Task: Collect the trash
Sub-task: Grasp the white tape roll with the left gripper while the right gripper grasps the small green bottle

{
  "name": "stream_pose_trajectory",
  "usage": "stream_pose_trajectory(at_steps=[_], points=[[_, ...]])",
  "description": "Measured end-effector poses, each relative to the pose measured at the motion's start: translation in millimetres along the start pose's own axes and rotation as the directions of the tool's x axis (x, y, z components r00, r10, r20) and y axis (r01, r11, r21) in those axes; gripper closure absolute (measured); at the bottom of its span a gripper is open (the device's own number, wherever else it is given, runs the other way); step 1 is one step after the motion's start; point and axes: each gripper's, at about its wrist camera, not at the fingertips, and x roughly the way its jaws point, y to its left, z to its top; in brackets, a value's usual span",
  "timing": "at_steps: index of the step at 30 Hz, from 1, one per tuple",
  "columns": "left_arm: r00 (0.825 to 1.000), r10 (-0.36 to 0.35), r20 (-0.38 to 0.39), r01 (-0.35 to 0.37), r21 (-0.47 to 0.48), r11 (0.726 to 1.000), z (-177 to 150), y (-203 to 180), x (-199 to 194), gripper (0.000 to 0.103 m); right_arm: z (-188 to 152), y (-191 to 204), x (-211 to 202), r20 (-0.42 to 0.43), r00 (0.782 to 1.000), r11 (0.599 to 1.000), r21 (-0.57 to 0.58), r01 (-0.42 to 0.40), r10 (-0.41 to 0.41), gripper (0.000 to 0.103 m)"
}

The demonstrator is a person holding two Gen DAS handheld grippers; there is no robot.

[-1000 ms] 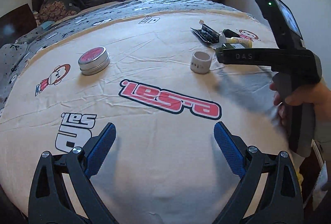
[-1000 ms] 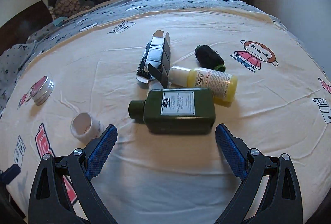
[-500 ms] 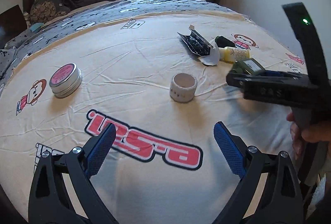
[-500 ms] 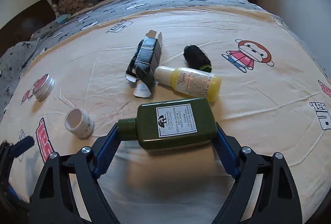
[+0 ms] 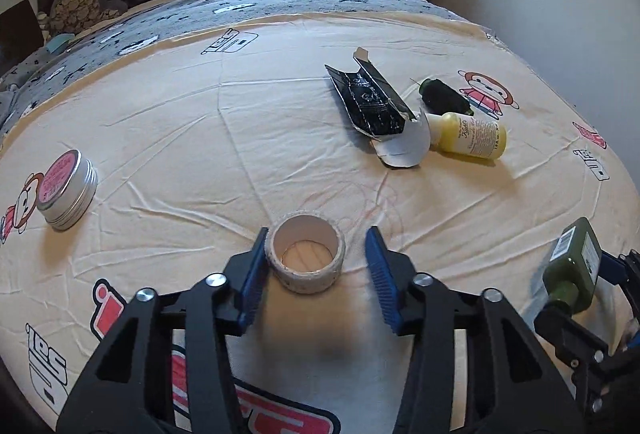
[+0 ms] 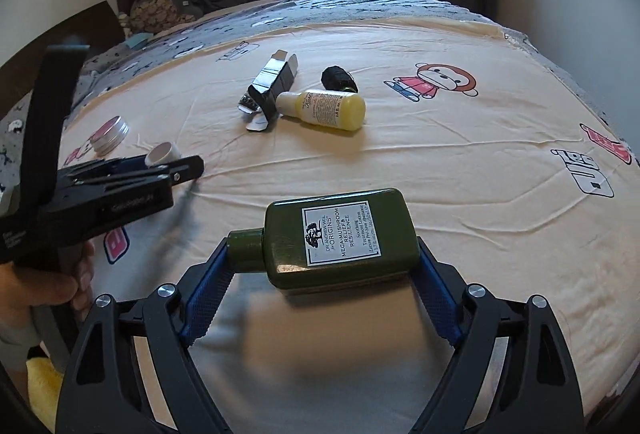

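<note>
the left tongs [image 5: 316, 276] are closing around a small white tape roll, a short cardboard-lined ring standing on end [image 5: 306, 261]. the left blue pad touches its wall, while the right pad still stands clear with a gap, so the pinch is not yet made. the right tongs [image 6: 320, 298] stand wide but are pinching a dark green flat rectangular plastic bottle with a white label [image 6: 340, 238] end to end, one pad at the cap, the other at the base; it looks carried just above the cream printed bedsheet [image 6: 460, 161], though i cannot tell for sure whether it is off the cloth.

as for progress, this reads as early going. no bin or bag shows in either view, so nothing can be counted as collected yet. one piece is in hand, a second is about to be taken.

left lying on the bed: a torn black and silver cardboard box, flattened open [image 5: 372, 109], with a small yellow plastic bottle with a white cap [image 5: 468, 133] just beside it, and a dark green thread spool [image 5: 444, 95] behind that bottle, touching or nearly so. a round silver tin with a pink lid [image 5: 66, 189] sits well apart at the far left. which of these count as trash is a judgement; the torn box surely does.
</note>
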Motion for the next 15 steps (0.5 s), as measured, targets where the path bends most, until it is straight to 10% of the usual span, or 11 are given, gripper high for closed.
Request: stream_pose_trajectory(at_steps=[15], points=[[0.995, -0.051, 0.084, 0.047, 0.046, 0.998, -92.0, 6.3, -112.1, 0.072, -52.1, 19.4, -59.6, 0.063, 0.998, 0.997, -0.069, -0.026, 0.03, 0.017]])
